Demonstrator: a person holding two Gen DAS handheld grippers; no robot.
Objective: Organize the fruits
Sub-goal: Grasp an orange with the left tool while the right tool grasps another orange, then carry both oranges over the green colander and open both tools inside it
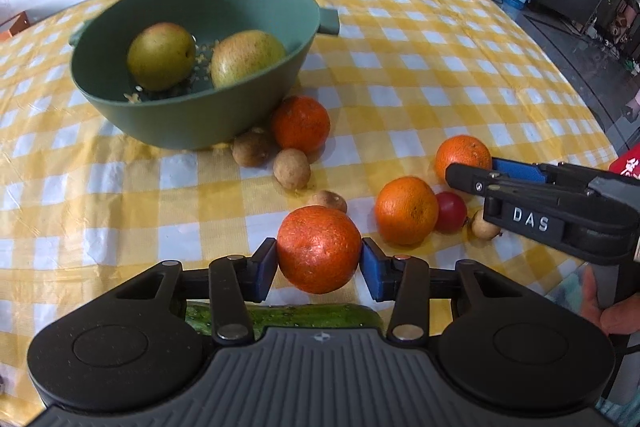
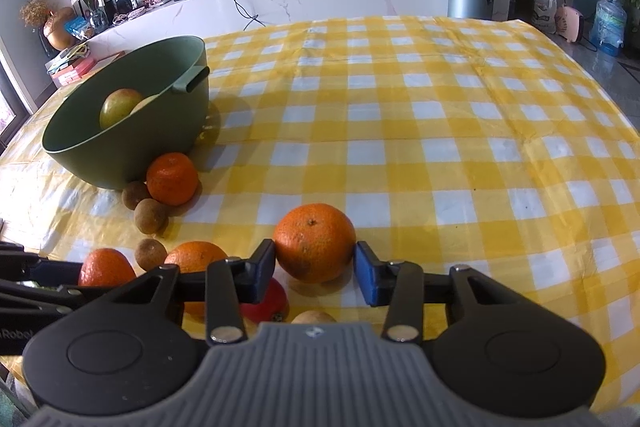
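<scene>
My left gripper is shut on an orange tangerine, its blue pads touching both sides; the fruit looks lifted a little off the cloth. My right gripper has its jaws around another tangerine on the cloth, pads close to or touching its sides; from the left wrist view it shows at that tangerine. A green bowl holds two yellow-green apples. More tangerines, small brown fruits and a red fruit lie on the cloth.
The table has a yellow-and-white checked cloth. A cucumber lies under my left gripper. A small yellowish fruit lies under my right gripper. A counter, bin and water bottle stand beyond the table.
</scene>
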